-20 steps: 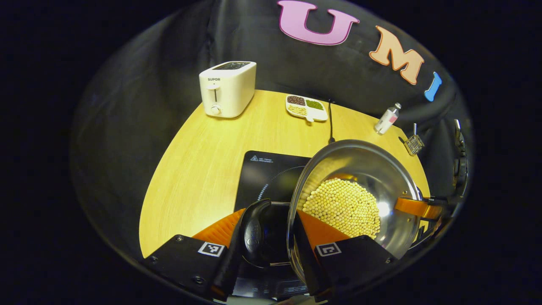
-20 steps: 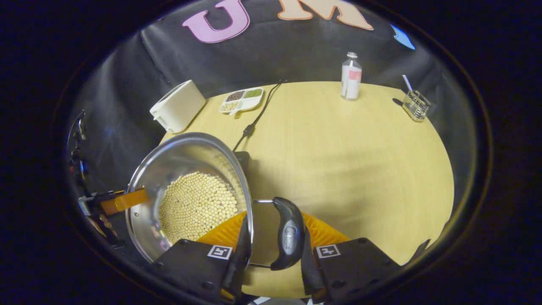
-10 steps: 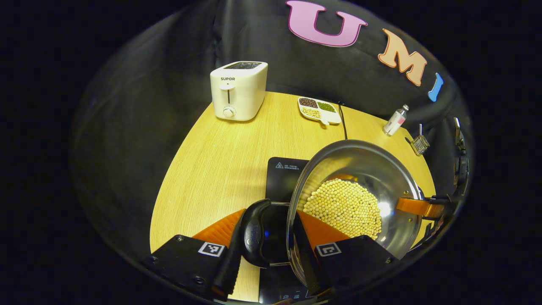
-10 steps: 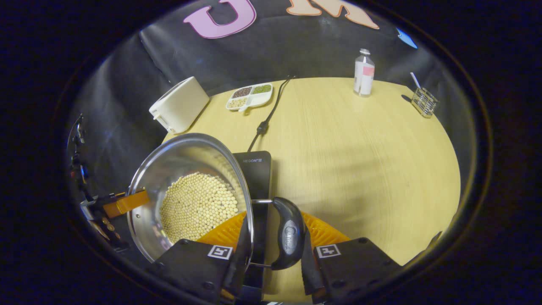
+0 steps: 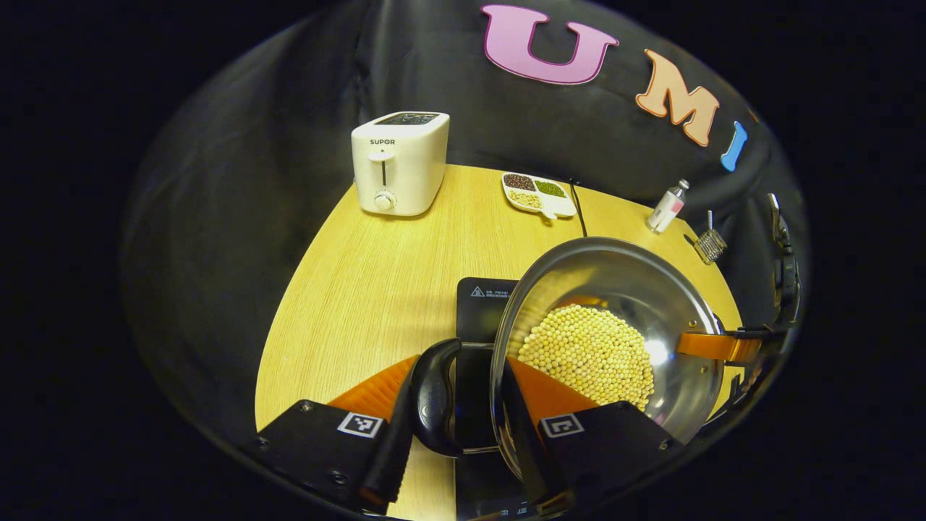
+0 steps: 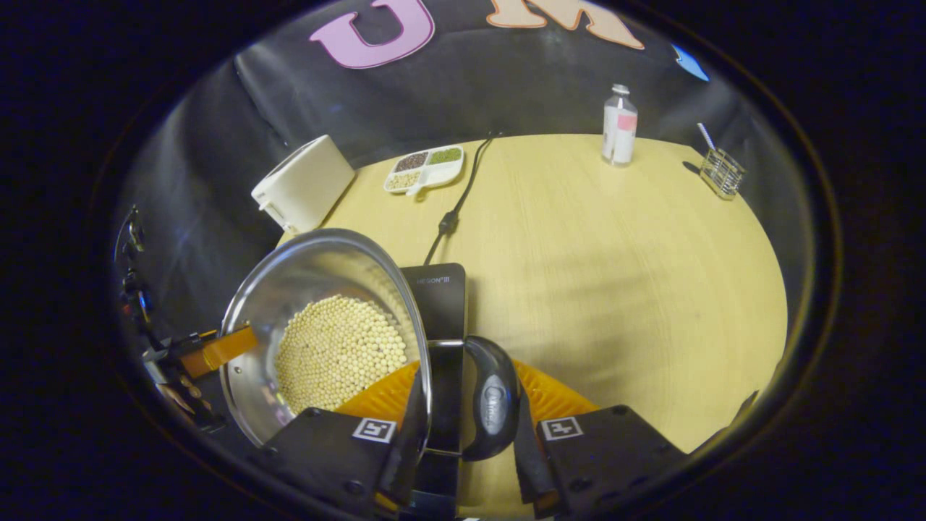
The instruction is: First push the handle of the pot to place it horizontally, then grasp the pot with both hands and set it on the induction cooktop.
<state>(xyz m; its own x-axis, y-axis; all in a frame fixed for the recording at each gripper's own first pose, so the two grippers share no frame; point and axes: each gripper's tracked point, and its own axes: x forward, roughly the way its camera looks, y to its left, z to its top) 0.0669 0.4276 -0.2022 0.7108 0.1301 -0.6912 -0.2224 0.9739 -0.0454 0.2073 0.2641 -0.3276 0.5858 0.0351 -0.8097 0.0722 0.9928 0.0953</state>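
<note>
Left gripper view: left gripper (image 5: 457, 427) clamps pot (image 5: 615, 289) handle.

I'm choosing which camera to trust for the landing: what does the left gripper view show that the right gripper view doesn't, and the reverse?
Left gripper view: the toaster from the front, with lever and dial, and the left gripper clamped across one handle and the pot wall.
Right gripper view: the cable with its plug, a wide bare stretch of table, and the right gripper on the opposite handle.
Both: the pot of beans partly covering the cooktop, plus the divided dish, bottle and wire holder.
</note>
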